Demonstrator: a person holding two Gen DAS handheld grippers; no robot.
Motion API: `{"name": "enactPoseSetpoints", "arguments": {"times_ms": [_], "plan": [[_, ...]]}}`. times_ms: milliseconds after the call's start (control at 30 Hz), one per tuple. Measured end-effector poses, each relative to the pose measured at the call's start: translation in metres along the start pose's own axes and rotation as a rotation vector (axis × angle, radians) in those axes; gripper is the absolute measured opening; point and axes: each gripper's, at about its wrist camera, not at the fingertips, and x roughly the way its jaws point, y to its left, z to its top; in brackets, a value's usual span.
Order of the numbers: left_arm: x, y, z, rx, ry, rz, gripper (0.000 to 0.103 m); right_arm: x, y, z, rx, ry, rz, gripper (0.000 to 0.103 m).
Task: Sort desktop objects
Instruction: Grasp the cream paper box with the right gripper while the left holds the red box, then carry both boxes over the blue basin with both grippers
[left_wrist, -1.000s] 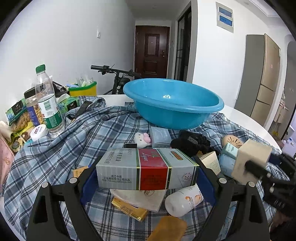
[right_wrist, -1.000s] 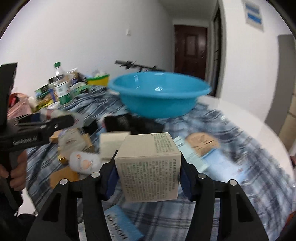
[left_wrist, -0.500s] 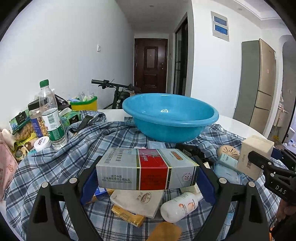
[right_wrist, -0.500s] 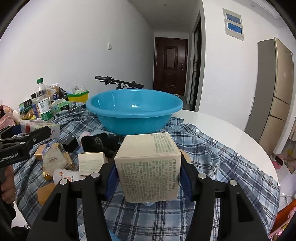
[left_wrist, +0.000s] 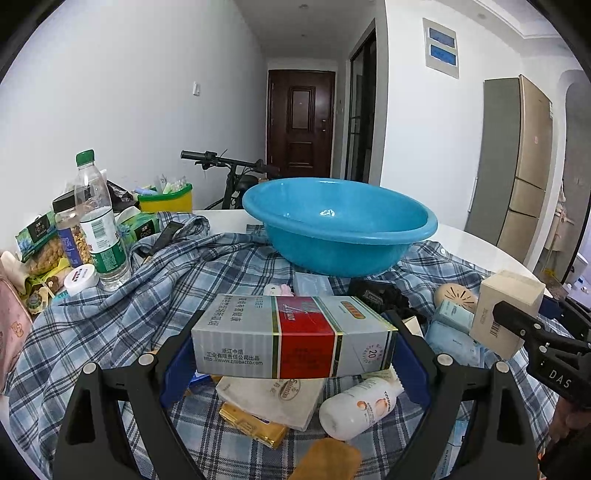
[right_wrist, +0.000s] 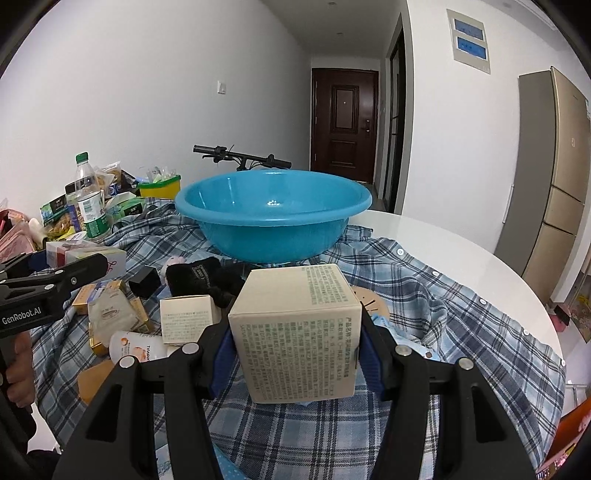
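Left wrist view: left gripper (left_wrist: 291, 341) still clamping cigarette carton (left_wrist: 293, 336), right gripper (right_wrist: 297, 345) still clamping beige box (right_wrist: 297, 332), both higher.

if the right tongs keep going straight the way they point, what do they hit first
Probably the blue basin: it sits straight ahead of the right tongs and their beige box. Depth is unclear; pointing slightly down, they might meet the plaid shirt first.

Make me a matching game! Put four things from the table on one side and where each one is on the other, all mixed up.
Things:
1. grey and red carton
2. beige cardboard cube box
3. round blue plastic basin
4. green-capped clear water bottle

Places:
A. on the plaid cloth, empty
B. in the left hand-held gripper
C. standing among the snacks
D. in the right hand-held gripper

Pairs: 1-B, 2-D, 3-A, 4-C
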Motion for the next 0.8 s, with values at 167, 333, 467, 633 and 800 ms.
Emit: {"name": "enactPoseSetpoints", "arguments": {"times_ms": [167, 333, 467, 633, 800], "plan": [[0.001, 0.000, 0.004, -0.011, 0.003, -0.016, 0.092, -0.001, 0.000, 0.005, -0.005, -0.015, -0.002, 0.056], [-0.003, 0.003, 0.016, -0.023, -0.021, 0.000, 0.093, -0.006, 0.001, 0.019, -0.010, -0.055, 0.001, 0.056], [-0.010, 0.004, 0.036, -0.025, -0.072, 0.008, 0.093, -0.012, 0.005, 0.035, -0.027, -0.105, -0.001, 0.056], [-0.024, 0.000, 0.062, -0.002, -0.164, 0.041, 0.093, -0.020, 0.006, 0.060, -0.030, -0.176, -0.007, 0.056], [-0.046, 0.001, 0.086, -0.029, -0.252, 0.024, 0.093, -0.035, 0.005, 0.080, -0.035, -0.255, -0.030, 0.056]]}}
